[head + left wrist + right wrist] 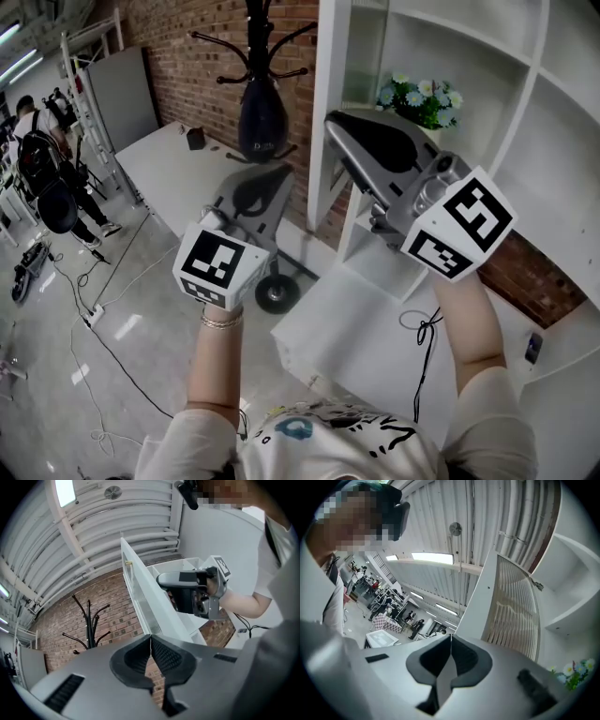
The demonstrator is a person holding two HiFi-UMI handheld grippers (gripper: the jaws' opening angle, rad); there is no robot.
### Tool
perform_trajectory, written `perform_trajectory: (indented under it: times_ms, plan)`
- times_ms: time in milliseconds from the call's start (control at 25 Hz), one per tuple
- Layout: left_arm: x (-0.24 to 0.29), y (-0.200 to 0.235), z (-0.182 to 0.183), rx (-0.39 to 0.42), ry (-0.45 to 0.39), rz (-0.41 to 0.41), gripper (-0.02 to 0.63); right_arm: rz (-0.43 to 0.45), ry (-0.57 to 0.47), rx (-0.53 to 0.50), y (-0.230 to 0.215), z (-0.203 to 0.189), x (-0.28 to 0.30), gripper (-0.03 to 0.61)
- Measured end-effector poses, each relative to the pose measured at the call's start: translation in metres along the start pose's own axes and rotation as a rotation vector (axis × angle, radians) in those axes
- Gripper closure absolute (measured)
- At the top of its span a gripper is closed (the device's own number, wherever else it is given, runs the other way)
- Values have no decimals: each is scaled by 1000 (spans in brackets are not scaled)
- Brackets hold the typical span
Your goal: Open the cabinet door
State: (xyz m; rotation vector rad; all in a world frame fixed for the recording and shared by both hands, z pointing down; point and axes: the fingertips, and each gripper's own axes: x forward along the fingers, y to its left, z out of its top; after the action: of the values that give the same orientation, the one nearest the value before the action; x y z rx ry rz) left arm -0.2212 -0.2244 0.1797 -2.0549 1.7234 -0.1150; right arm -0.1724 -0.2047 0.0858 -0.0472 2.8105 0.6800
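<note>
though closed, right tongs (450, 638) beside door (513, 616)

Bright, even light from ceiling strips (432, 558), fisheye-bent edges, dark corners.

White cabinet door (137, 590), red brick wall (110, 603)

Black metal coat stand (263, 56): top cut off by upper edge, lower part hidden behind left gripper (279, 175). White curved-shelf cabinet (553, 112): cut by top, right edges. White slatted cabinet door (513, 606): bottom hidden behind right gripper (450, 638). Small dark item (195, 139) on white table (169, 178): too small to identify.
</note>
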Motion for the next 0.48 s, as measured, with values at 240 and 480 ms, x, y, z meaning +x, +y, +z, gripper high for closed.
perform_trajectory:
  times_ms: [240, 480]
  plan:
    - [-20, 21, -9, -9, 21, 42, 598, 13, 29, 56, 1, -23, 24, 551]
    - [-50, 38, -15, -42, 28, 105, 598, 37, 12, 91, 9, -28, 32, 551]
